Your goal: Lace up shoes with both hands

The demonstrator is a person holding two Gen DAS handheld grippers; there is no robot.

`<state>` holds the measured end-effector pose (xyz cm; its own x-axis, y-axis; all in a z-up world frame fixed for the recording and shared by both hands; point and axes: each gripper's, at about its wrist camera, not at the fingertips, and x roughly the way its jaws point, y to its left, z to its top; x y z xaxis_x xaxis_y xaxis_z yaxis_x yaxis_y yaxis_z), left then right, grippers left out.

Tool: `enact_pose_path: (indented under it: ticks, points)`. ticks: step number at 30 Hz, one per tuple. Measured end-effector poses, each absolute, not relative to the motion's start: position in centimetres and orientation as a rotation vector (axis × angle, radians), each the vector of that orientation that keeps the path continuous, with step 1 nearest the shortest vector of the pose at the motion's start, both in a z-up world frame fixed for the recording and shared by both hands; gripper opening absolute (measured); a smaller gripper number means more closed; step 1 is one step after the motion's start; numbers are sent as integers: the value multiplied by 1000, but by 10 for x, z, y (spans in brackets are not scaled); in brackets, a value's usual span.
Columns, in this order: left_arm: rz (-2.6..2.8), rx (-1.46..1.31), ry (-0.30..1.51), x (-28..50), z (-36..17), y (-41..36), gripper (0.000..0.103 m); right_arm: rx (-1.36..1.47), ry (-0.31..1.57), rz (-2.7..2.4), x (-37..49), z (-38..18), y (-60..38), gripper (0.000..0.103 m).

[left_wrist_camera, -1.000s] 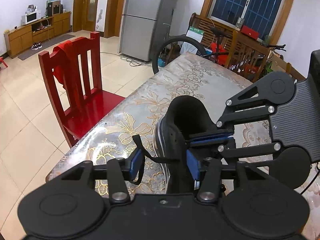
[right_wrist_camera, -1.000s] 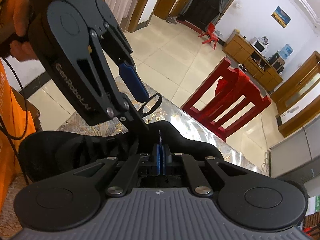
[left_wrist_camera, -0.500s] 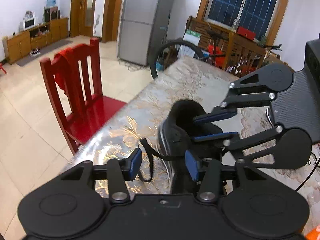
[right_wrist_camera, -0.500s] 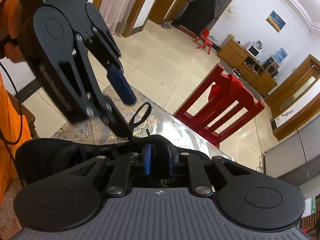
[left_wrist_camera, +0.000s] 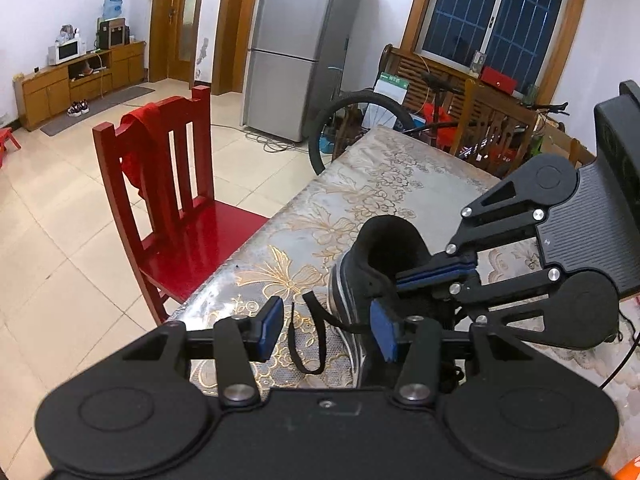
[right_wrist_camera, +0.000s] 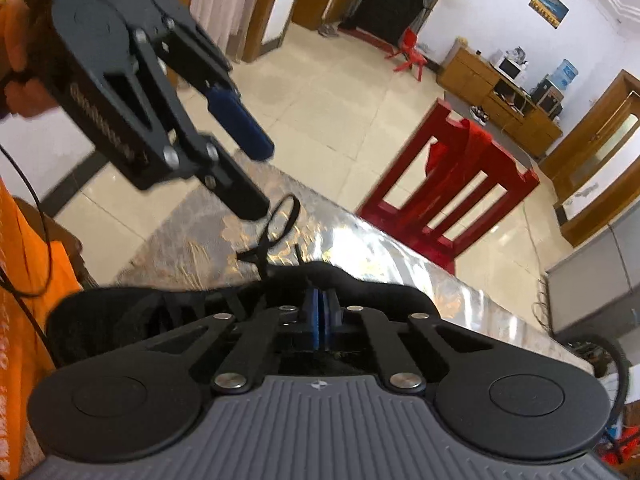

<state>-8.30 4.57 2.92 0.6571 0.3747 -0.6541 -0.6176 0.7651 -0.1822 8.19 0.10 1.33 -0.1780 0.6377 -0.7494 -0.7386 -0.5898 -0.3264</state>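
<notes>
A black shoe [left_wrist_camera: 372,264] with a grey-striped sole stands on the patterned table [left_wrist_camera: 384,184]; it also shows in the right wrist view [right_wrist_camera: 120,316]. A black lace loop [left_wrist_camera: 304,336] hangs off its side between the pads of my left gripper [left_wrist_camera: 326,330], which is open and holds nothing. My right gripper [right_wrist_camera: 320,320] is shut over the shoe's tongue area; what it pinches is hidden. In the left wrist view the right gripper [left_wrist_camera: 436,276] reaches in from the right. The lace loop [right_wrist_camera: 280,216] shows below the left gripper's fingers [right_wrist_camera: 236,128].
A red wooden chair [left_wrist_camera: 168,200] with a red cloth on its back stands at the table's left edge. A bicycle [left_wrist_camera: 360,124], a fridge [left_wrist_camera: 300,48] and wooden chairs [left_wrist_camera: 496,140] stand beyond the table's far end. An orange-clad person [right_wrist_camera: 24,280] is at left.
My left gripper let go of the lace loop and pulled back, the loop now hanging free. My right gripper opened briefly, then shut again over the shoe's tongue.
</notes>
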Motion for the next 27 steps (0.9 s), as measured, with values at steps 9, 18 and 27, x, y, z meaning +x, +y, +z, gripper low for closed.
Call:
enact_pose_path:
  ticks: [9, 18, 27]
  points:
    - [555, -438, 678, -82, 14, 47, 46, -1128, 138, 1858, 85, 38, 4, 15]
    - [523, -431, 710, -80, -3, 39, 50, -1524, -25, 1919, 40, 10, 37, 14]
    - [495, -337, 778, -59, -19, 39, 52, -566, 635, 1932, 110, 80, 52, 0]
